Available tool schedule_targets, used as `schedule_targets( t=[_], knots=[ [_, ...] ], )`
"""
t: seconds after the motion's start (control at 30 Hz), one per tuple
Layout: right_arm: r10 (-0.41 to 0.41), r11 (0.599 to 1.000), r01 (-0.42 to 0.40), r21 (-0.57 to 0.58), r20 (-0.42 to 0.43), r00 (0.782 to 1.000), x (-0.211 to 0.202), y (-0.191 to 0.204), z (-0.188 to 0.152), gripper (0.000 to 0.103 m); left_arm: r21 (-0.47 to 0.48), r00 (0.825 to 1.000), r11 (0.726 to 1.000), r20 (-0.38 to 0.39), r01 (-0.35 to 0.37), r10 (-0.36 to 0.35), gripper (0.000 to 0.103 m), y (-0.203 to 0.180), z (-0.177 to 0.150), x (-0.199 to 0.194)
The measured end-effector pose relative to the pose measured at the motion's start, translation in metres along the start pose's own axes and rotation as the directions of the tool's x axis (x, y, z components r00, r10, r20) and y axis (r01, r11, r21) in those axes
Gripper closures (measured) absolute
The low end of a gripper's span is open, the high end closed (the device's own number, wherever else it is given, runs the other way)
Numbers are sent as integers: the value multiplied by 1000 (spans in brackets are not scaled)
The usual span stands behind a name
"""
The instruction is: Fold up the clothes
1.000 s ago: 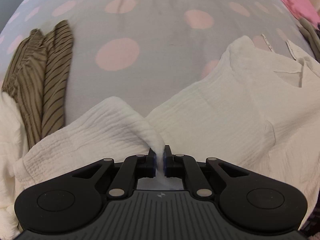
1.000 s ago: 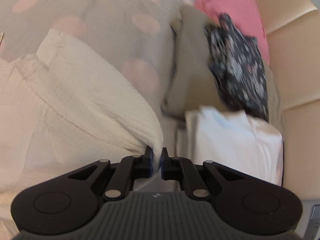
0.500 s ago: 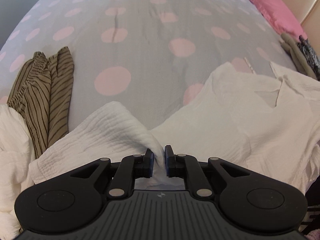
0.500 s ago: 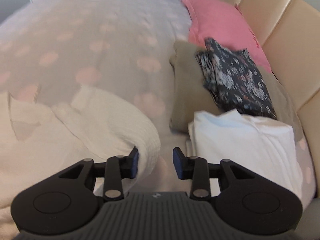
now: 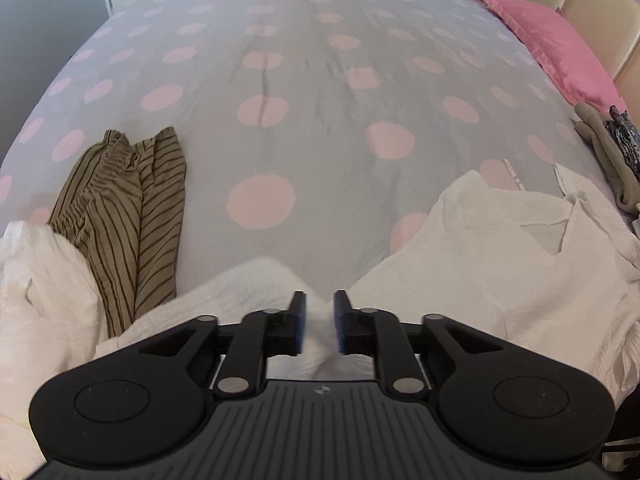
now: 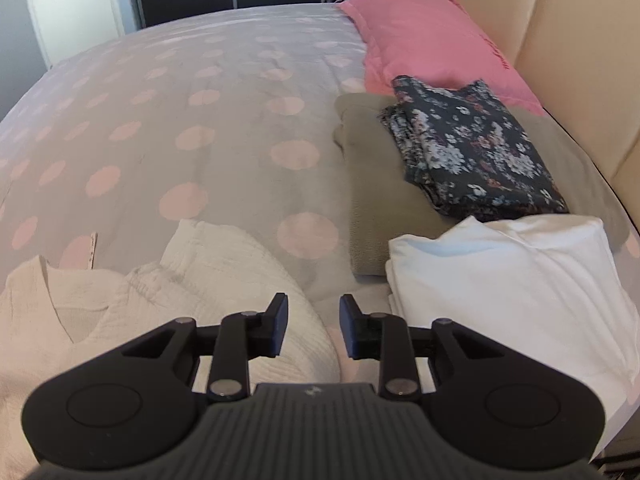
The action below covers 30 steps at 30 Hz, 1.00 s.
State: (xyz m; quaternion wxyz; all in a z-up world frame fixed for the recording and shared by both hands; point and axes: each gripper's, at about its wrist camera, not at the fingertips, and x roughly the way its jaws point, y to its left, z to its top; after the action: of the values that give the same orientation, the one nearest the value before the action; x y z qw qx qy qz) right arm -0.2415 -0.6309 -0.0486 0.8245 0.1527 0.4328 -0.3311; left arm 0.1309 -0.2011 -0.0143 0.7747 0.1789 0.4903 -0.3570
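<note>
A cream textured shirt (image 5: pixel 500 248) lies spread on the dotted bedspread (image 5: pixel 312 92), collar to the right. My left gripper (image 5: pixel 320 320) has its jaws slightly parted, with a bunch of the shirt's sleeve (image 5: pixel 248 292) still between them. In the right wrist view the same shirt (image 6: pixel 168 292) lies at lower left. My right gripper (image 6: pixel 312 328) is open and empty, just above the shirt's other sleeve (image 6: pixel 256 280).
A striped olive garment (image 5: pixel 132 208) and a white cloth (image 5: pixel 36 280) lie at the left. At the right are folded clothes: a white piece (image 6: pixel 520 280), a dark floral piece (image 6: pixel 472 152) on a khaki one (image 6: pixel 376 184), a pink pillow (image 6: pixel 432 40) and the headboard (image 6: pixel 560 32).
My right gripper let go of the sleeve, opened wide and rose. My left gripper's jaws have parted a little and it has lifted and pulled back.
</note>
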Motion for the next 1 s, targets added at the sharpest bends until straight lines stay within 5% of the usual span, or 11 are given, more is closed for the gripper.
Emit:
schedule_targets(
  t=[0.07, 0.27, 0.4, 0.63, 0.67, 0.77, 1.0],
  knots=[
    [16, 998, -17, -55, -7, 1000, 8, 12, 1, 64, 19, 1000, 1000, 7, 0, 0, 68, -8, 2, 7],
    [99, 975, -103, -197, -31, 995, 37, 50, 4, 57, 123, 1000, 992, -1, -10, 11, 66, -43, 7, 37],
    [169, 947, -186, -262, -86, 982, 58, 70, 0, 43, 219, 999, 975, -21, -41, 47, 62, -66, 9, 62],
    [178, 928, -212, -306, -137, 974, 99, 96, 2, 42, 246, 996, 968, -68, -40, 59, 61, -79, 15, 96],
    [180, 930, -217, -296, -147, 973, 105, 97, 2, 45, 250, 995, 967, -75, -40, 61, 59, -81, 16, 101],
    [147, 940, -192, -284, -171, 974, 116, 97, 2, 92, 262, 993, 964, -95, -39, 66, 59, -86, 18, 116],
    [-52, 989, 37, -142, -101, 994, 101, 40, 24, 96, 270, 989, 961, -118, -56, 91, 58, -91, 17, 127]
  ],
)
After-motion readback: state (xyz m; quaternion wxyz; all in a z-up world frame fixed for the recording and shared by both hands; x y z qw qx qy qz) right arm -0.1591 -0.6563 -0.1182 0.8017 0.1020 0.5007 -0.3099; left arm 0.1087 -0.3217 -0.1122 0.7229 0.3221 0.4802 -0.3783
